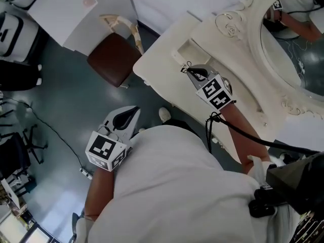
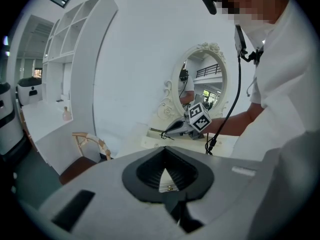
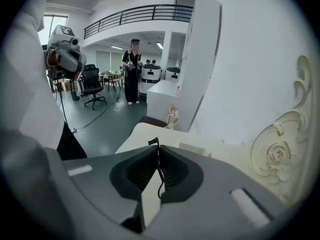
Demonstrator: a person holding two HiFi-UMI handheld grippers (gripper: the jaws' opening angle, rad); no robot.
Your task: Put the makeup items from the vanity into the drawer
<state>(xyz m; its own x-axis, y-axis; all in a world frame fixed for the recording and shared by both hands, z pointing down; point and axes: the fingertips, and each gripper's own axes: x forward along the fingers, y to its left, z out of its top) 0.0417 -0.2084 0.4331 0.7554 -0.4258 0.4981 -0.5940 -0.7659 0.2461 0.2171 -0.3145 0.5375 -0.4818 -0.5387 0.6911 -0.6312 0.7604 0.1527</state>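
right gripper (image 1: 187,70) clamped on thin black item (image 3: 161,181), over vanity (image 1: 162,54) | left gripper (image 1: 135,110) closed, empty

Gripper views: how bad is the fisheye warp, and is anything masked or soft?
Left gripper view: black corners, tall white shelf unit bowed, mosaic patch at top. Right gripper view: same round vignette, black balcony railing curved, near grey jaws soft, thin black cord between them readable. Head view: even light, no glare, ornate cream mirror frame sharp.
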